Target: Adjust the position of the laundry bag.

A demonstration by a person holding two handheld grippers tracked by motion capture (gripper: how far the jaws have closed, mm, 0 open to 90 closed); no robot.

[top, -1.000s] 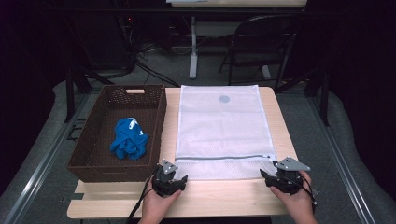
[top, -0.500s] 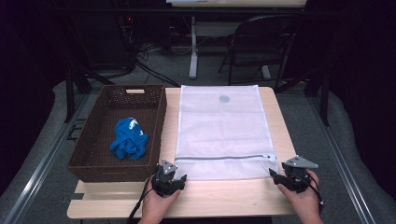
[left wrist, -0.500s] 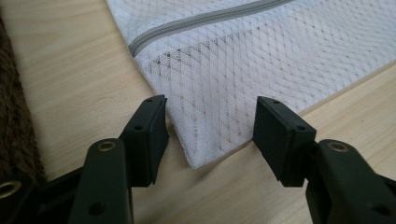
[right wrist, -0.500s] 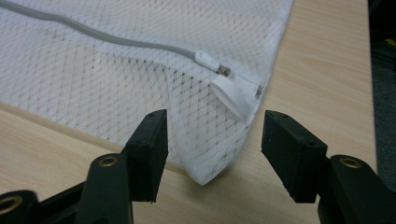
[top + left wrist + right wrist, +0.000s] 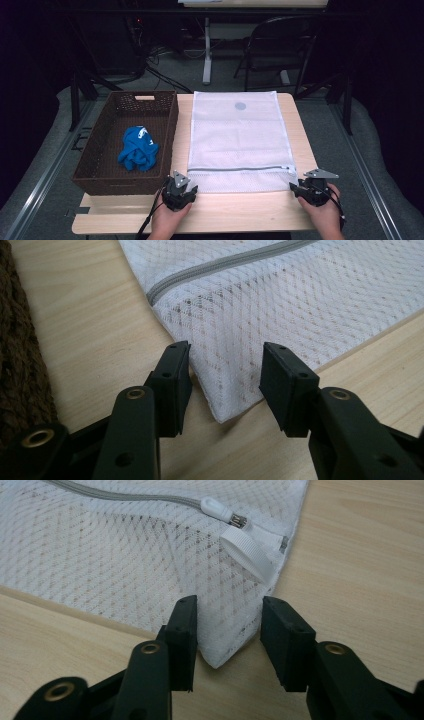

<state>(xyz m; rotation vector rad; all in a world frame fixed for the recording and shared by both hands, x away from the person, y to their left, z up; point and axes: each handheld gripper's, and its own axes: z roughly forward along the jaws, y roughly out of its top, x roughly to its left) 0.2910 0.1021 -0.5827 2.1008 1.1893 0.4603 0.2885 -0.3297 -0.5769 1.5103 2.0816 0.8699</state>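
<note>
left hand-held gripper [image 5: 225, 385] | jaws apart, closing astride mesh bag [image 5: 235, 140] near corner | right hand-held gripper [image 5: 227, 635] | same | risk: pads slip off thin mesh, corner pulls free

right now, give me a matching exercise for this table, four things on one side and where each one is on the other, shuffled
Things
1. blue cloth
2. mesh laundry bag
3. left gripper
4. right gripper

Places
A. jaws either side of the bag's near corner below the zip pull
B. inside the brown basket
C. flat on the wooden table, right of the basket
D. jaws either side of the bag's near corner nearest the basket

Pairs: 1-B, 2-C, 3-D, 4-A
</note>
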